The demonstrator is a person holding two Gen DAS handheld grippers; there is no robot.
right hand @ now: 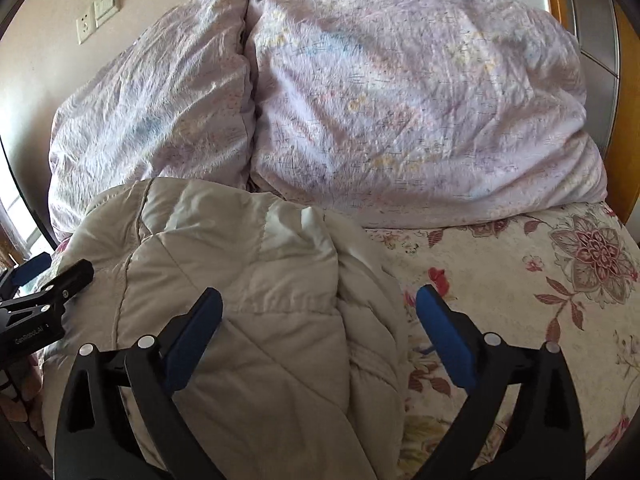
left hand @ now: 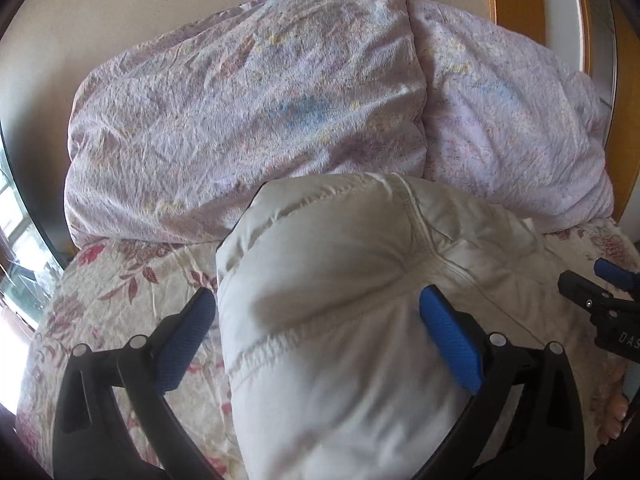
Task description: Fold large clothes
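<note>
Cream padded jacket [left hand: 344, 312] bundled on the bed [right hand: 560, 300], its far edge touching the pillows [left hand: 248, 112], flowered sheet bare on either side of it. Left gripper [left hand: 316, 340] spread wide, one pad over the sheet just left of the jacket, the other over its quilted top, nothing pinched. Right gripper [right hand: 318, 336] likewise wide, left pad above the jacket, right pad over the sheet just right of the jacket, holding nothing. Probably a pause between folds: a fold set down and let go, both grippers clear of the cloth. Still puffy and uneven on the jacket's right side, so likely not finished. Next move calls for choosing a fresh edge on each side of the jacket, closing on it, and carrying both together so the bundle stays square.
</note>
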